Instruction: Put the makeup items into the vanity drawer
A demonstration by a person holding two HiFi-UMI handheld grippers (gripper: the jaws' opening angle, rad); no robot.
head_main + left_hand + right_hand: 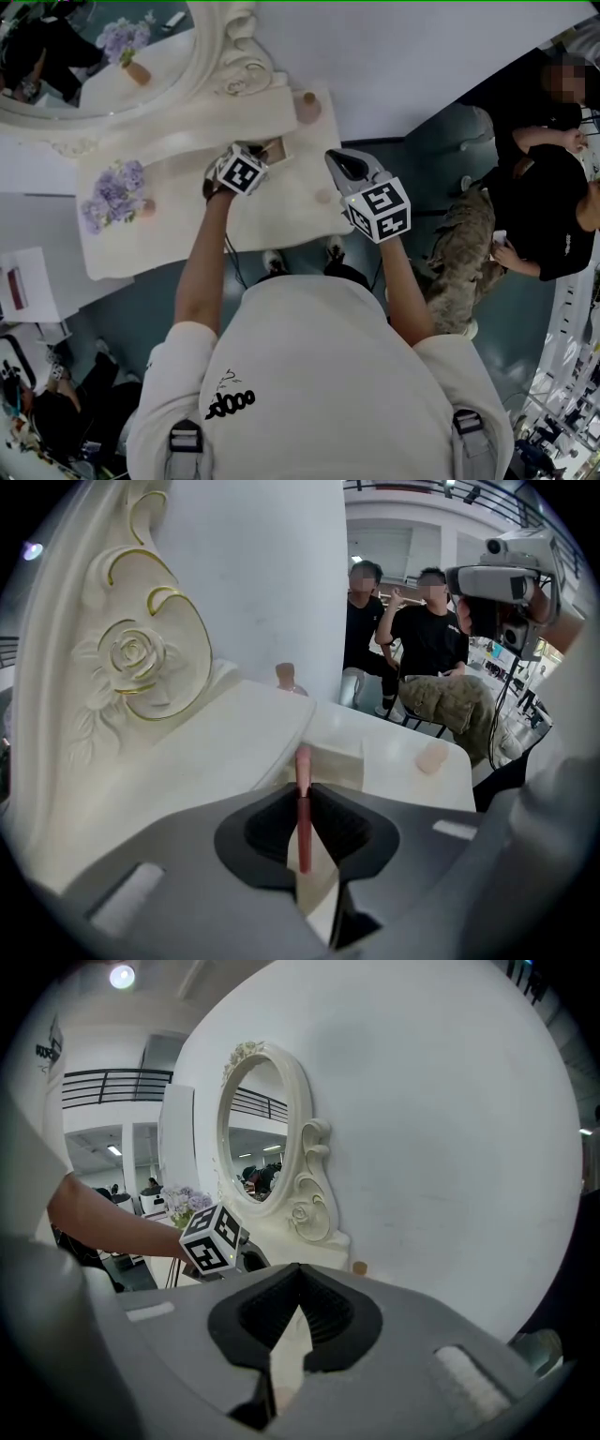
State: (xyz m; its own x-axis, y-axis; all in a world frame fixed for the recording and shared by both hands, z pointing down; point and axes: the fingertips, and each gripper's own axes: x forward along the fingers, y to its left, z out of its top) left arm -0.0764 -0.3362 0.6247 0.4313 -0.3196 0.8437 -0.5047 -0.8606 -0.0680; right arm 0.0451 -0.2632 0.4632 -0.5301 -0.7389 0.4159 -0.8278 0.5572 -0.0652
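Pink and slim, a makeup stick (pixel 302 761) is pinched upright in my left claw (pixel 304 794), the pads pressed onto its lower length and its upper end standing clear above them. That end is level with the mouth of the open drawer (pixel 339 759) in the raised tier of the white vanity; I cannot tell whether it touches the drawer's edge. In the head view the left claw reaches forward over the bench (pixel 187 239) to that drawer.

My right claw (pixel 298 1274) is pressed together with nothing between the pads. It hangs at the bench's right front edge, well apart from the drawer, and faces the oval mirror (pixel 258 1129).

On the upper tier, right of the drawer, stands a small round-capped bottle (pixel 307 107). A small peach-coloured round item (pixel 324 197) lies on the lower surface, near the right claw. Lilac flowers (pixel 116 192) stand at the bench's left end. Two people (pixel 427 639) sit behind the vanity's right side.
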